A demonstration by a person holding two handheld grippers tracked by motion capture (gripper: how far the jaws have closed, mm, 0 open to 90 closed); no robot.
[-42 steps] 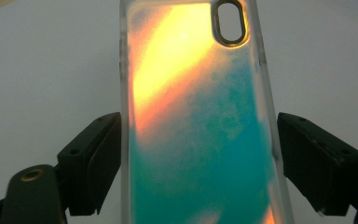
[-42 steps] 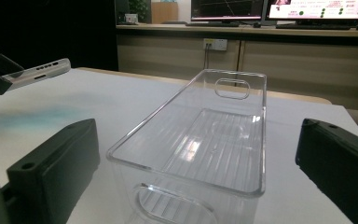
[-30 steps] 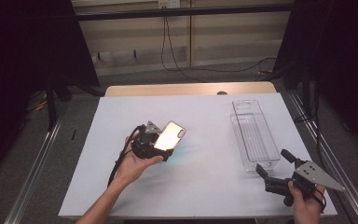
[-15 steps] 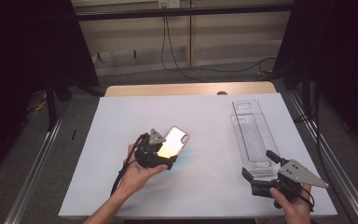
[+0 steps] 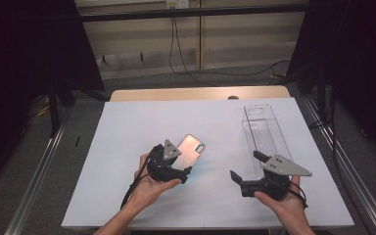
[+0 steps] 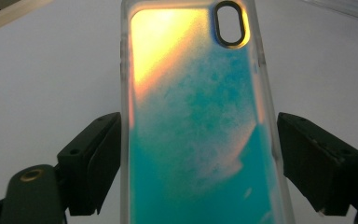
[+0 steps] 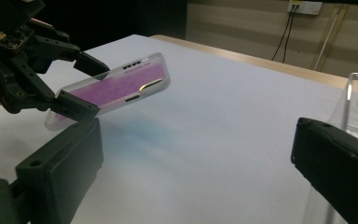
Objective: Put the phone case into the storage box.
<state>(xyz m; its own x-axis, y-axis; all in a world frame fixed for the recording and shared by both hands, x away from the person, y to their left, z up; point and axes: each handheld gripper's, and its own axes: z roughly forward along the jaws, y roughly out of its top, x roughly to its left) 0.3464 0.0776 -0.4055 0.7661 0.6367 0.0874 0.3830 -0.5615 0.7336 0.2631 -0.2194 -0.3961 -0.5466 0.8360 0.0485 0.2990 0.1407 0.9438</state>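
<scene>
— Phone case (image 5: 191,150), where do you have it?

— I've got it in my left tool (image 5: 183,169), raised off the white desk (image 5: 127,127) and tilted, camera cutout at the far end. In the left gripper view the case (image 6: 196,116) runs up between the two black jaws, back face teal with an orange-yellow sheen near the cutout. The left jaw sits against its edge; on the right I see a sliver of desk between jaw and case, so I can't be certain the pinch is firm on both sides, though the case hangs there clear of the desk.

— And from the other side?

— In the right gripper view the case (image 7: 116,86) looks purple, its lower end caught in the left tool (image 7: 77,86), upper end slanting up and away, a faint bluish cast on the desk beneath it.

— Your right hand?

— My right tool (image 5: 247,166) hovers near the front right of the desk, jaws spread wide with nothing between them. Just beyond it lies a clear plastic tray (image 5: 267,129), long and narrow, flat on the desk, well apart from the case.
</scene>
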